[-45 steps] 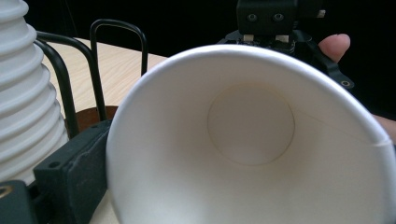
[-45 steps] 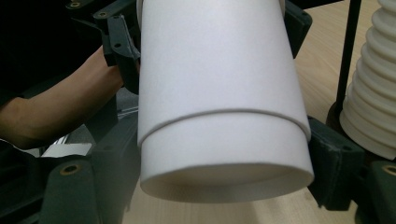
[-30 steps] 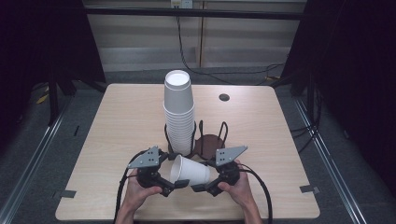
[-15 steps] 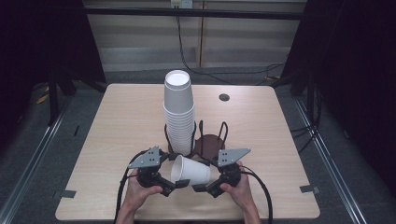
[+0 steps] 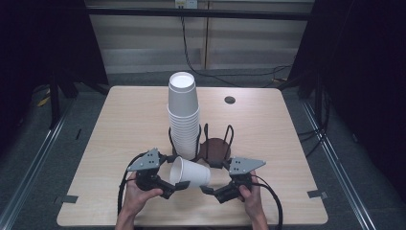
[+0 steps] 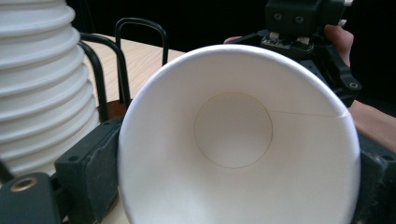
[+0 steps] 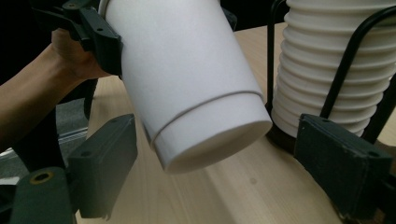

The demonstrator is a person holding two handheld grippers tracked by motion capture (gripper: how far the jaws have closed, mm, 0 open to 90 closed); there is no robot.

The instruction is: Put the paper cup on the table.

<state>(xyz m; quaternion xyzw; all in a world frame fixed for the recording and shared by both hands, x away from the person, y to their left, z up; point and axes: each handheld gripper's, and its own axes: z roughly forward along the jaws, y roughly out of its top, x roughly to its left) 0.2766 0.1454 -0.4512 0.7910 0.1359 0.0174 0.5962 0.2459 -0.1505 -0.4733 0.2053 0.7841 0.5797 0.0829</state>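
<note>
With the left gripper (image 5: 178, 186) clamped on the rim of the cup (image 5: 190, 172), held on its side near the stack (image 5: 184, 115), the open right gripper (image 5: 207, 190) should close squarely on the cup's base without crushing it.

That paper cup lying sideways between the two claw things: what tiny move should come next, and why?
Probably the right gripper should close on the base of the paper cup. Its jaws stand open either side of that base, with a seam showing as if two cups were nested. The left gripper already clamps the rim, so a pull apart might follow.
</note>
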